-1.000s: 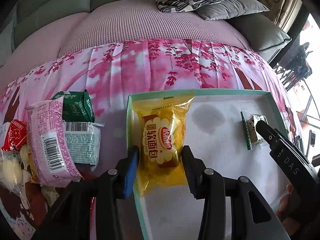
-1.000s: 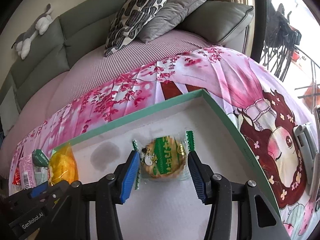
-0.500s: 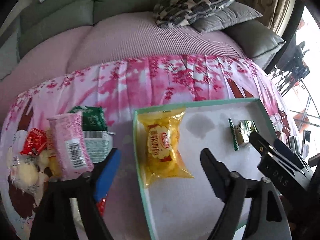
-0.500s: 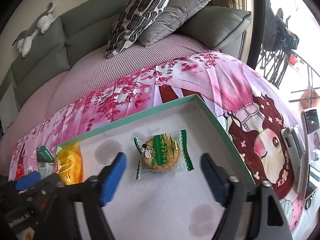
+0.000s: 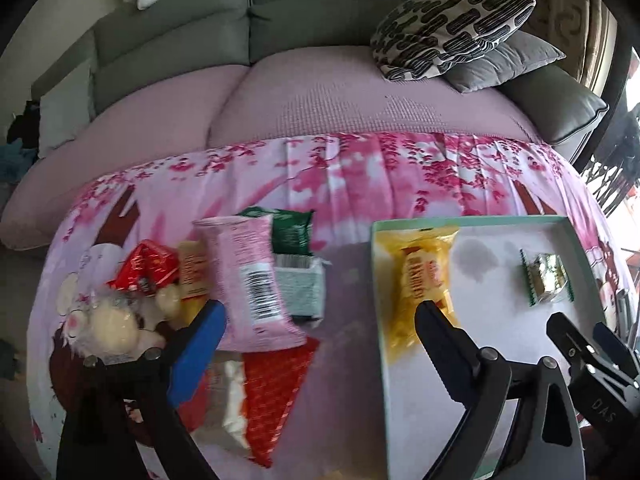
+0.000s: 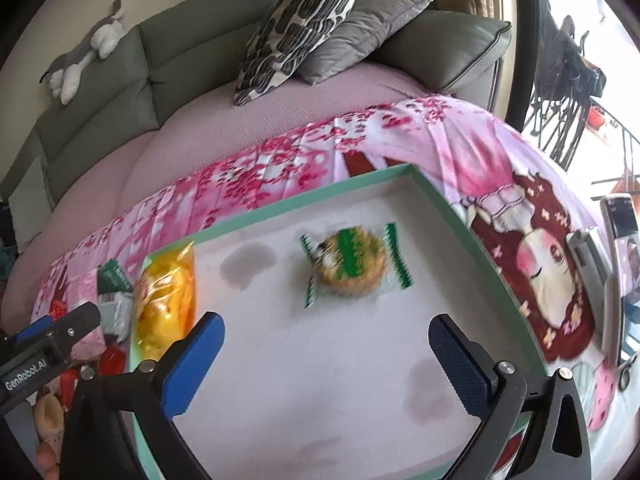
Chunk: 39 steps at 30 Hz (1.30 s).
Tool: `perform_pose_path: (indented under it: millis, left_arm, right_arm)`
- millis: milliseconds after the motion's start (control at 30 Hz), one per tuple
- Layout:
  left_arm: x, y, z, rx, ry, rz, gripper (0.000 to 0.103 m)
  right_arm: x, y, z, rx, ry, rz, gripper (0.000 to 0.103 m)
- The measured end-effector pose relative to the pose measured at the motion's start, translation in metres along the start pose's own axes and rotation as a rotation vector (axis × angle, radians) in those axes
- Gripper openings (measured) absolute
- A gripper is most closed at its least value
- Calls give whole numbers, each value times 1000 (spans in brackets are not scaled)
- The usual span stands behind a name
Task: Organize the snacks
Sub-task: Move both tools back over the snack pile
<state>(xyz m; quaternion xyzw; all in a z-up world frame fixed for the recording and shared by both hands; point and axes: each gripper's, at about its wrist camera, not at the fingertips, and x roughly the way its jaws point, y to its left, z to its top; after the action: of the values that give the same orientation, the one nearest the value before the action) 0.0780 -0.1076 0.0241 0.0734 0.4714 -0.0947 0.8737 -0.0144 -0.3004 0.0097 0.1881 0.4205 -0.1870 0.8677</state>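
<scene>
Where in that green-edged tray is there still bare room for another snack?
The shallow green-rimmed tray is bare between the yellow bread packet and the round green-wrapped biscuit, and across its near half. Left of the tray, the snack pile crowds the pink cloth.

Glossy plastic wrappers on yellow bread pack [image 5: 420, 280] and cookie [image 6: 352, 266]; matt tray [image 6: 280, 210]

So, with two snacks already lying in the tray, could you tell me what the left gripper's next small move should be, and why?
Probably bring the left gripper, jaws opening and empty, down over the pink packet. It tops the loose pile beside the tray, which holds only the yellow packet and the green-wrapped biscuit.
</scene>
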Motion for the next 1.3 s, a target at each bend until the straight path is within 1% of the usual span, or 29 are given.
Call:
perform_pose_path:
  millis: [133,333,467,633,767,867,1000,1100,1300]
  left_arm:
    - [-7,15,-13,-11,-13,29,95]
    - [-15,49,-34,-90,8,53,95]
    - [-20,69,-45,-135,24,78,95]
    - [-27,95,-55,-196,43,101,95]
    - [-30,117,-60,-242,52,123,95]
    - [-31,135,-63,-281,59,130,95]
    - [-31,151,-65,-330,74,126,95]
    - [-26,161,-67,-361,89,113,95]
    - [-15,182,-72,-450,134,78,95]
  right_arm:
    - [-8,15,-9,-15,-7,17,103]
    - [-17,36,-25,-27,-2,65,103]
    - [-23,52,-36,-62,-8,69,103]
    - [-27,70,-48,-101,6,95,103]
    - [-27,81,-51,-130,1,106,103]
    - [-27,89,-53,-136,7,142,103]
    - [-24,104,-58,-170,20,159,103]
    - [-23,117,-63,-193,36,193,103]
    - [-20,155,-75,-284,47,238,101]
